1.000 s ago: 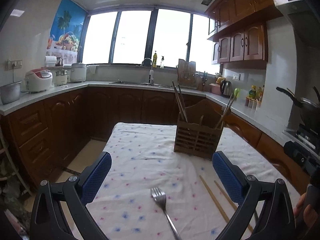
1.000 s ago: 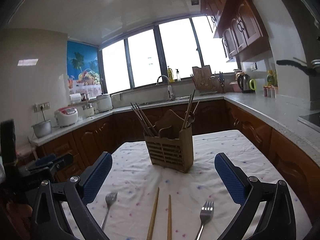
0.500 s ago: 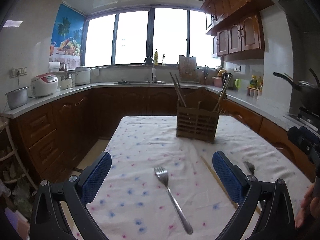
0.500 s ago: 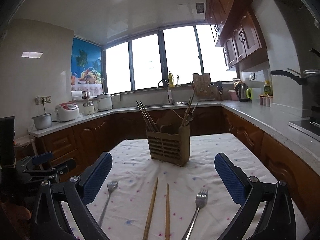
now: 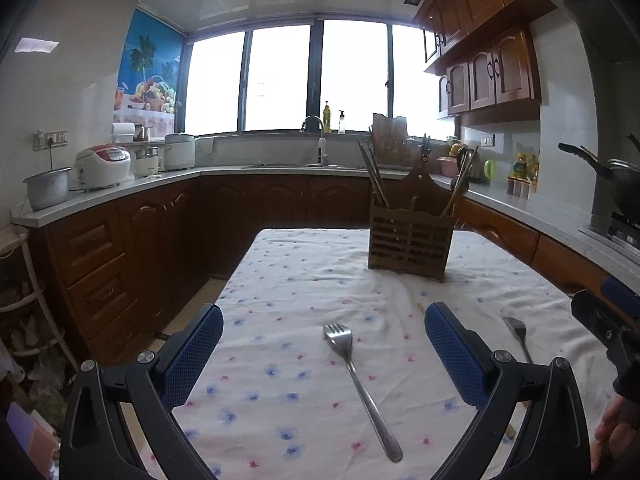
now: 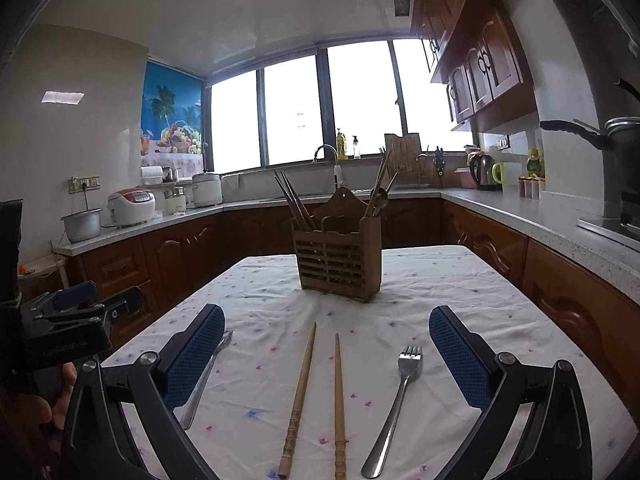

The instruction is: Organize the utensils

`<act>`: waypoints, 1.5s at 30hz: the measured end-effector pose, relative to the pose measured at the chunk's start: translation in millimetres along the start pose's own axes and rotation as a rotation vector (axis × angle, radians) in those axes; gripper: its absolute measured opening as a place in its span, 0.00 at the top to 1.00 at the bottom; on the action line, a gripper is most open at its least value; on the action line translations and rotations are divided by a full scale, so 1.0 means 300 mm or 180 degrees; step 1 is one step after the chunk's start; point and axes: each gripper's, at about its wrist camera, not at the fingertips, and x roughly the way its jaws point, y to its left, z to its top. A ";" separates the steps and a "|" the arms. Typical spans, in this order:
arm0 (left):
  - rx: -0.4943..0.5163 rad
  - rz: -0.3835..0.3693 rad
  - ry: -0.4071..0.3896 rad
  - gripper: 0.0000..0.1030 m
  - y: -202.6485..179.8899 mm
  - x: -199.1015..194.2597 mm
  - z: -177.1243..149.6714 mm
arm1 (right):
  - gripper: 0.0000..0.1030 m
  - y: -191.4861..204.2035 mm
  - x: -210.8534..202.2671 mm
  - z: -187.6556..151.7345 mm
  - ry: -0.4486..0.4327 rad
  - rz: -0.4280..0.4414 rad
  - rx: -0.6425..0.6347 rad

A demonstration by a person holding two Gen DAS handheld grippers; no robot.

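Grippers pulling back, both empty, cutlery all still on the cloth

Left gripper (image 5: 324, 354) is hanging over the near end of the table (image 5: 304, 280), jaws spread wide, nothing between them. Its fork (image 5: 358, 384) is lying flat between the blue pads, tines pointing away toward the wooden utensil holder (image 5: 410, 240). Compared with a second ago, more of that fork's handle is showing and the holder is sitting farther off, so the left gripper is backing away and levelling out rather than closing in.

Right gripper (image 6: 326, 354) is also fully open and holding nothing. Two chopsticks (image 6: 318, 396) are lying side by side, apart, between its pads, with a second fork (image 6: 396, 396) just beside the right pad. The first fork is partly hidden behind the left pad in this view. The holder has likewise receded in the right view, so both hands are retreating together.

Holder is standing upright mid-table, already carrying chopsticks on one side and what looks like a spoon on the other. Judging by this, no pickup is starting yet; two forks and two chopsticks are still waiting, and the forks look like the closest grabs.
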 end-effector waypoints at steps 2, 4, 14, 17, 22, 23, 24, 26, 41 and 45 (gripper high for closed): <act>-0.0001 -0.0007 -0.0011 0.01 0.004 0.001 -0.010 | 0.00 -0.002 0.000 -0.003 -0.0004 -0.0008 0.0008; 0.0008 0.0007 -0.0015 0.01 0.008 0.002 -0.019 | 0.00 -0.005 0.002 -0.005 0.0005 -0.0014 0.0024; 0.0025 0.0013 -0.0068 0.01 0.022 -0.007 -0.034 | 0.00 -0.004 -0.015 -0.011 -0.0053 0.0002 0.0044; 0.0050 0.0012 -0.0076 0.01 0.021 -0.008 -0.039 | 0.00 -0.007 -0.011 -0.012 -0.0044 0.0008 0.0056; 0.0077 0.0020 -0.0065 0.01 0.023 -0.007 -0.038 | 0.00 -0.009 -0.006 -0.013 -0.0028 0.0009 0.0083; 0.0080 0.0020 -0.0058 0.01 0.022 -0.006 -0.038 | 0.00 -0.009 -0.007 -0.014 -0.0027 0.0009 0.0084; 0.0083 0.0018 -0.0048 0.01 0.020 -0.004 -0.037 | 0.00 -0.010 -0.007 -0.014 -0.0031 0.0010 0.0083; 0.0092 0.0016 -0.0042 0.01 0.021 -0.004 -0.037 | 0.00 -0.010 -0.007 -0.013 -0.0036 0.0013 0.0081; 0.0147 -0.0001 -0.0087 0.01 0.016 -0.015 -0.045 | 0.00 -0.018 -0.014 -0.015 -0.0044 0.0016 0.0106; 0.0145 0.0015 -0.0075 0.01 0.014 -0.016 -0.044 | 0.00 -0.018 -0.013 -0.013 -0.0041 0.0017 0.0110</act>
